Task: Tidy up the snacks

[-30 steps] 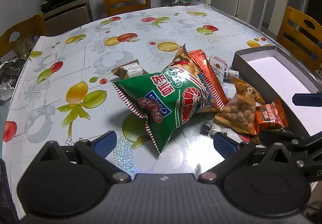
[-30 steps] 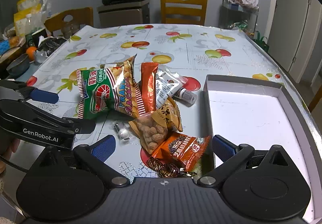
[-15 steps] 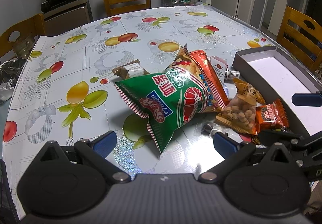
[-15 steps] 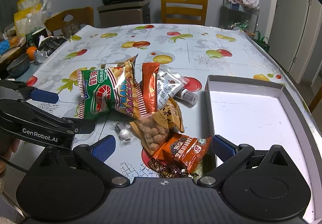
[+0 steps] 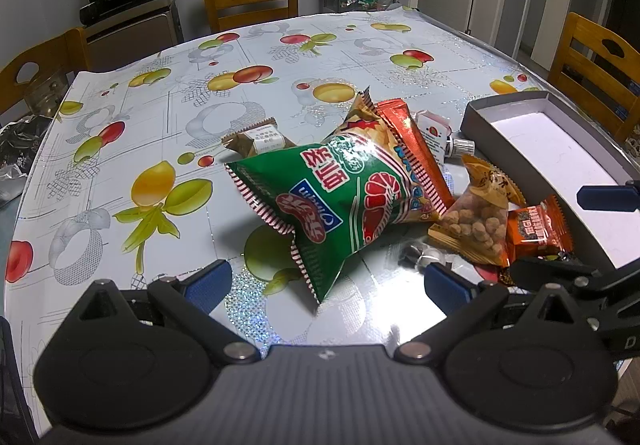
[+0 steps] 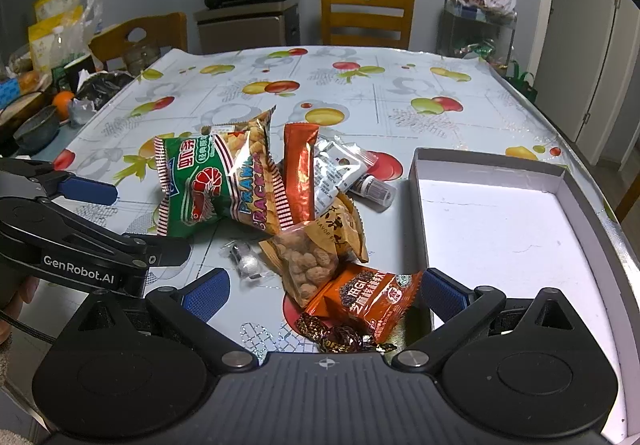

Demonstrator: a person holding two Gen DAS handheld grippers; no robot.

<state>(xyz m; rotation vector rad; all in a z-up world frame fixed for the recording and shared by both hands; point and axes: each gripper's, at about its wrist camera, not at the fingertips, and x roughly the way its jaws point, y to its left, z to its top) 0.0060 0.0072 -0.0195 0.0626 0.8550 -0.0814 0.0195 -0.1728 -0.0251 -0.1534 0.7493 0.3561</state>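
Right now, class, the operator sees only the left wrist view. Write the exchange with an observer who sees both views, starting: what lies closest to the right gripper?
Observer: Twisted toffees lie just ahead of the open right gripper, against the orange packet.
Operator: Is anything in the box?
Observer: No. All that shows of the floor of the box is bare, right across to its far wall.
Operator: What is beyond the table's left edge?
Observer: An orange beside a dark bowl.

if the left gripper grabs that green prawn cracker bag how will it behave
The green prawn cracker bag looks puffed with air, so probably light for its size. Its glossy film may slip or crumple between the fingers; the crimped edge likely grips better. It leans on neighbouring packets, so lifting may shift them.
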